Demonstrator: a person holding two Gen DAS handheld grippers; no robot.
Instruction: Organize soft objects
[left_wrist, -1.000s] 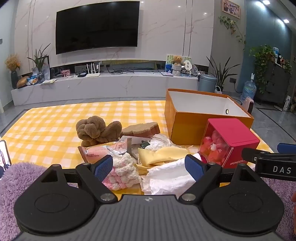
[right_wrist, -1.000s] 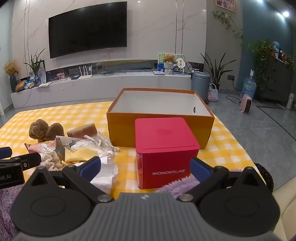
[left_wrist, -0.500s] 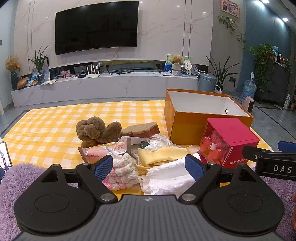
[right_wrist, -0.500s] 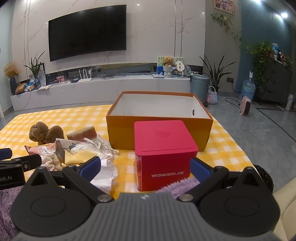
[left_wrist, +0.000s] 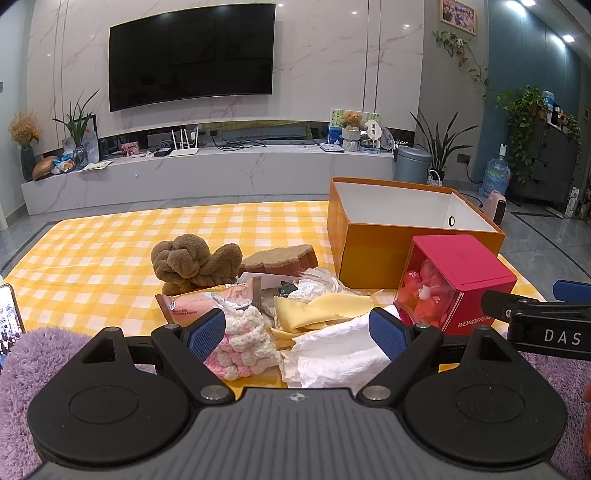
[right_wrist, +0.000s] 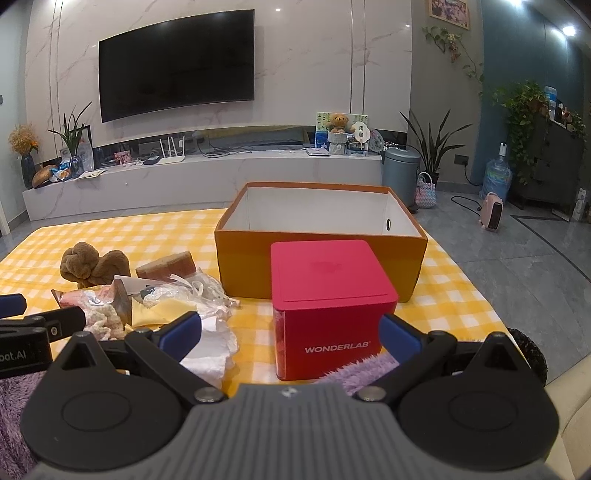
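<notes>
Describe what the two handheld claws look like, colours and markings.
Both look alike: the left claw and right claw have black angular fingers tipped with blue ribbed pads, round black discs at the base and a grey ribbed body. White lettering marks their sides: "DAS" on the right claw, "bot.AI" on the left.

Black hand-held gripper (left_wrist: 297, 328) arms, blue ribbed pads (left_wrist: 206, 334), grey ridged body, silver screws

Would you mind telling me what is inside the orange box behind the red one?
The orange box is open-topped; only white inner walls and a round hole show. Its near wall and the red box hide the floor, so contents cannot be confirmed.
</notes>
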